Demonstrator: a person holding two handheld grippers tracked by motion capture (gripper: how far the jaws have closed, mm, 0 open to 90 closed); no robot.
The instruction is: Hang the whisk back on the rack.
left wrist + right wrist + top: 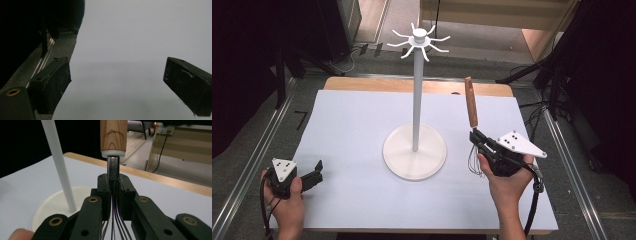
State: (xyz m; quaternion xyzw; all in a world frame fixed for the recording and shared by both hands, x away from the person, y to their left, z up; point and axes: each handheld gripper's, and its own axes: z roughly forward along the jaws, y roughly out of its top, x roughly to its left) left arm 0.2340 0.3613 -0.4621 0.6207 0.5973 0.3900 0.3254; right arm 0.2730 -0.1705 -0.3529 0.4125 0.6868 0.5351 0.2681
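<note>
I held the whisk [471, 107] in my right gripper [478, 140], above the right part of the white table cover [347, 125]. The jaws were pressed together on the thin metal neck of the whisk, just under the wooden handle, so the grip was a pinch on that neck and not on the wood. From the high view the handle pointed away from me and a little upward, past the jaw tips, and the wire loops hung on my side of the jaws, close to my right hand [507, 182]. In the right gripper view the whisk [113, 142] rose straight out between the two black pads [104, 187], with the handle above them and the dark wires running down below them toward the camera.

The white stand [415, 100] was to the left of the whisk, near but apart from it. Its round base [402, 160] lay on the cover, and the hooks at its top [419, 40] were well above the handle.

My left gripper [314, 175] rested low at the near left corner of the cover, in my left hand [287, 200]. Its jaws were spread wide, with nothing between them, as the left gripper view [117, 85] showed.
</note>
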